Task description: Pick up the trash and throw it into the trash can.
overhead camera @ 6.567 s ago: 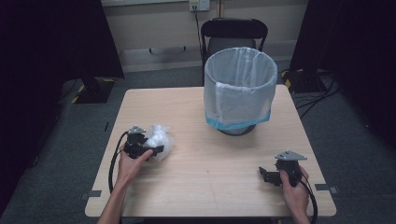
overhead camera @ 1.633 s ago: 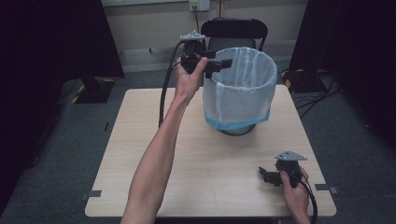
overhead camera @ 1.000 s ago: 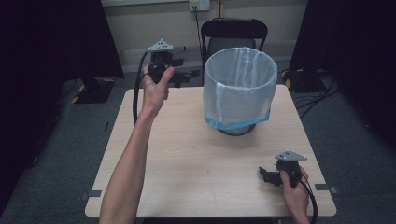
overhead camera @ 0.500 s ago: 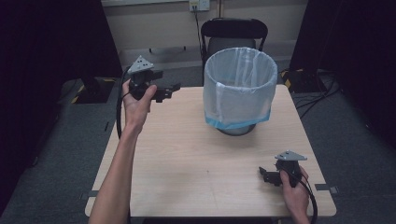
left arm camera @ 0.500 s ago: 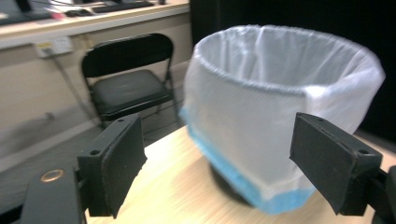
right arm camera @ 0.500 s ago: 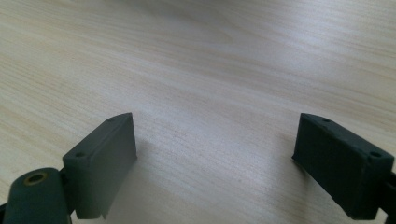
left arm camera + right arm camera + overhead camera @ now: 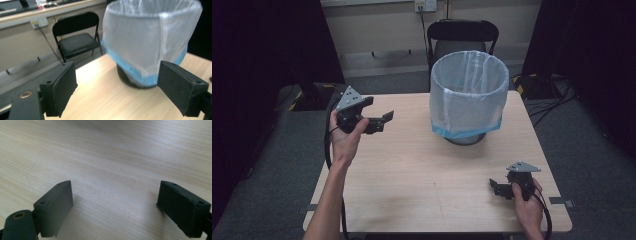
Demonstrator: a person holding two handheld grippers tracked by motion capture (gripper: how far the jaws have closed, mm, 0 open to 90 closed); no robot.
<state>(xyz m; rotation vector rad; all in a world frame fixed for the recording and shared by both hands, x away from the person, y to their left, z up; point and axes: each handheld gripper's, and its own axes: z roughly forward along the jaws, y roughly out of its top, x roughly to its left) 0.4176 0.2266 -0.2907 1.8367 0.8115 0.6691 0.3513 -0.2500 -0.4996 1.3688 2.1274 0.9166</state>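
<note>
A round waste bin lined with a thin translucent white plastic bag edged in blue [image 7: 467, 95] stands upper centre-right in the high view, on the far part of the pale wood-grain desk [image 7: 422, 180]. A black folding chair [image 7: 462, 37] sits behind the desk, at the top of the frame.

The left gripper [image 7: 379, 116] is held in the air at middle left of the high view, above the desk's far-left part, its jaws spread wide with nothing between them. In the left gripper view [image 7: 117, 92] the jaws frame the bin, which stands well apart from them, with bare desk between. The right gripper [image 7: 495, 187] rests low at the desk's near-right part, lower right of the frame; its own view [image 7: 115, 207] has the jaws wide apart over bare wood, holding nothing.

No loose item shows on the desk, and whether anything lies inside the bin cannot be told through the liner.

The main risk appears to be the liner: it is light and drapes loosely over the rim, so a swing of the raised left gripper or its trailing cable toward the bin could snag the plastic, drag it off the rim or tip the bin.
</note>
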